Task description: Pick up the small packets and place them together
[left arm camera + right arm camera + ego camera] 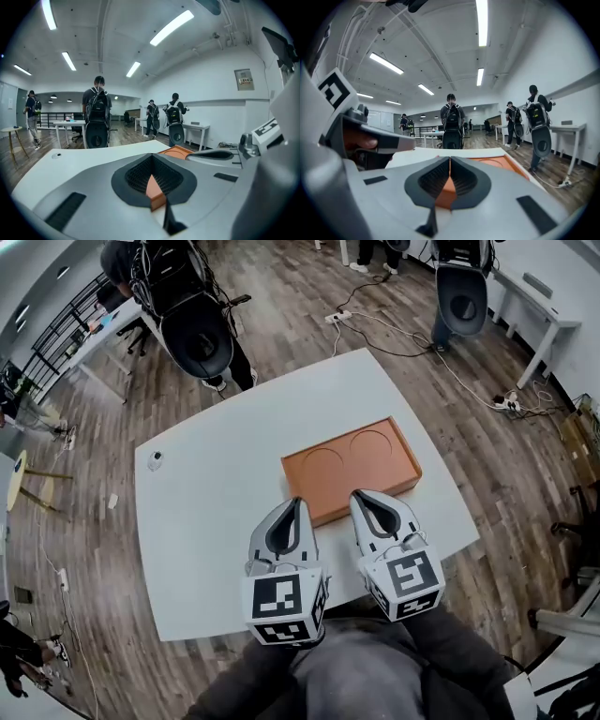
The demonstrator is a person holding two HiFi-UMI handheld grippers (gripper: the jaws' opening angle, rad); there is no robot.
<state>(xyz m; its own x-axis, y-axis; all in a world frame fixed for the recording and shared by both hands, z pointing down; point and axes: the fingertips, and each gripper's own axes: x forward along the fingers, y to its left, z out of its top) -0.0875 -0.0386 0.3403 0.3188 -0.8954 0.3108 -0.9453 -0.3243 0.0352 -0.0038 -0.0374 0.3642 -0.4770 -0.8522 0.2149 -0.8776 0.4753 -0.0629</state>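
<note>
No small packets show in any view. An orange tray [386, 468] with two round recesses lies empty on the white table [211, 521]. My left gripper [298, 502] sits low over the table's near side, its tips at the tray's near left corner, jaws shut with nothing between them. My right gripper [358, 494] is beside it, tips over the tray's near edge, shut and empty too. In the left gripper view the left gripper [151, 156] has the tray [176, 151] just beyond it. In the right gripper view the right gripper [450, 160] points across the tray [499, 162].
A small white round object [156, 459] lies near the table's left edge, also the small white object [56, 155] in the left gripper view. People with black backpacks [197, 329] stand beyond the far edge. Cables and a power strip [337, 317] lie on the wooden floor.
</note>
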